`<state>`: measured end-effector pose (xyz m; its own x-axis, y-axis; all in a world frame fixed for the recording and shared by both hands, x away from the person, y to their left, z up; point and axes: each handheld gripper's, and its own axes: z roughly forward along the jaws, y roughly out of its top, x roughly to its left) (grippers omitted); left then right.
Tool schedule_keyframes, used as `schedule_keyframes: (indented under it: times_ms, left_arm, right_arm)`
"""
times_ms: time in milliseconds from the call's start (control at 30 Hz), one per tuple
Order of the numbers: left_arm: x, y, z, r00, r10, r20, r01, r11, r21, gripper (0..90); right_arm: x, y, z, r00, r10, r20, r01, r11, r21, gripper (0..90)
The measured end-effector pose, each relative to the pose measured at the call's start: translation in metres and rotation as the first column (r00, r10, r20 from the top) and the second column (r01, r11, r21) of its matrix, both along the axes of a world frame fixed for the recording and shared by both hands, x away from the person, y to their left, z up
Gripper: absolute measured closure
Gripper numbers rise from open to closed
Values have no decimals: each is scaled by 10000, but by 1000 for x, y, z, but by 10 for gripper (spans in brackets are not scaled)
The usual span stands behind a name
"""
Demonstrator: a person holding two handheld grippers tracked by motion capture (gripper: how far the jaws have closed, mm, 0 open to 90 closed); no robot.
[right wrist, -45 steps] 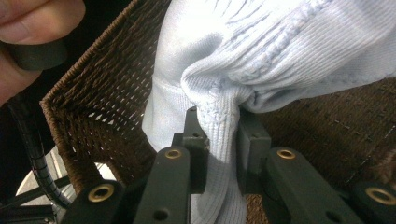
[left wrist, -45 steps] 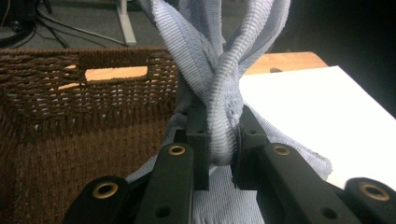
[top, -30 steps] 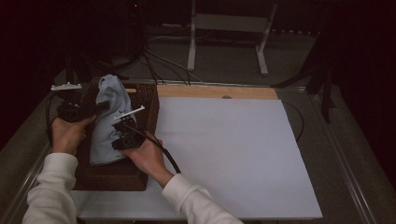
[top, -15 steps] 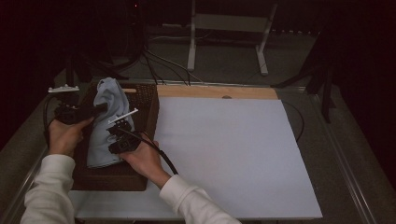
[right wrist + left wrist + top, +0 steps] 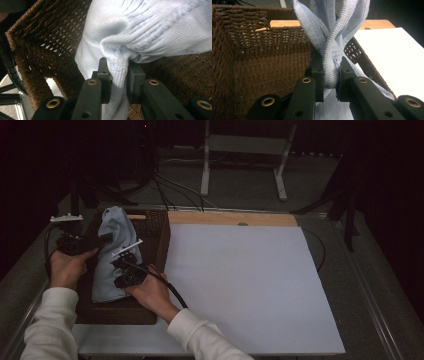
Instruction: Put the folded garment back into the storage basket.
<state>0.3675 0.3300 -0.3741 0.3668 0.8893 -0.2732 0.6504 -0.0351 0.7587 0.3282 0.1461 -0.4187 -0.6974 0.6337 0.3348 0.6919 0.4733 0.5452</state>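
Pale blue knitted cloth (image 5: 111,257) hangs over the dark brown woven wicker basket (image 5: 159,237), its lower end lying inside. Nearest you, your right gripper (image 5: 125,265) has its jaws pinched tight on a ribbed fold above the basket's floor. Beyond it, toward the basket's left wall, your left gripper (image 5: 95,241) clamps a bunched strand of the same cloth. Right of the basket lies the white rectangular board (image 5: 240,285).

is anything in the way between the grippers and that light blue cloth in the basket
No. Both the left gripper and the right gripper already pinch folds of the cloth, which hangs above the wicker basket.
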Motion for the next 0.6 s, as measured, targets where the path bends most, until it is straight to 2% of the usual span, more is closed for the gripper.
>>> schedule_keyframes:
  times_ms: [400,433,467,500,533,600]
  left_arm:
    - [1,2,-7,9992,42,-391,-35,9999,163,794]
    - [2,2,-8,9991,90,-414,-83,9998,168,777]
    - [2,2,-8,9991,90,-414,-83,9998,168,697]
    - [4,2,-9,9985,275,-476,-277,9996,-29,562]
    - [5,1,-9,9983,335,-483,-344,9992,-183,454]
    - [5,-1,-8,9974,657,-308,-655,9978,58,292]
  right_arm:
    - [-3,3,-4,9996,265,35,-263,9988,-418,749]
    - [-3,4,-4,9995,326,50,-323,9983,-480,703]
    - [-3,4,-4,9988,441,225,-430,9979,-484,602]
    - [-4,4,-4,9988,374,305,-360,9983,-457,447]
    - [-4,4,-2,9984,190,526,-167,9989,-437,343]
    - [-6,2,1,9916,53,1291,-1,9992,-403,212]
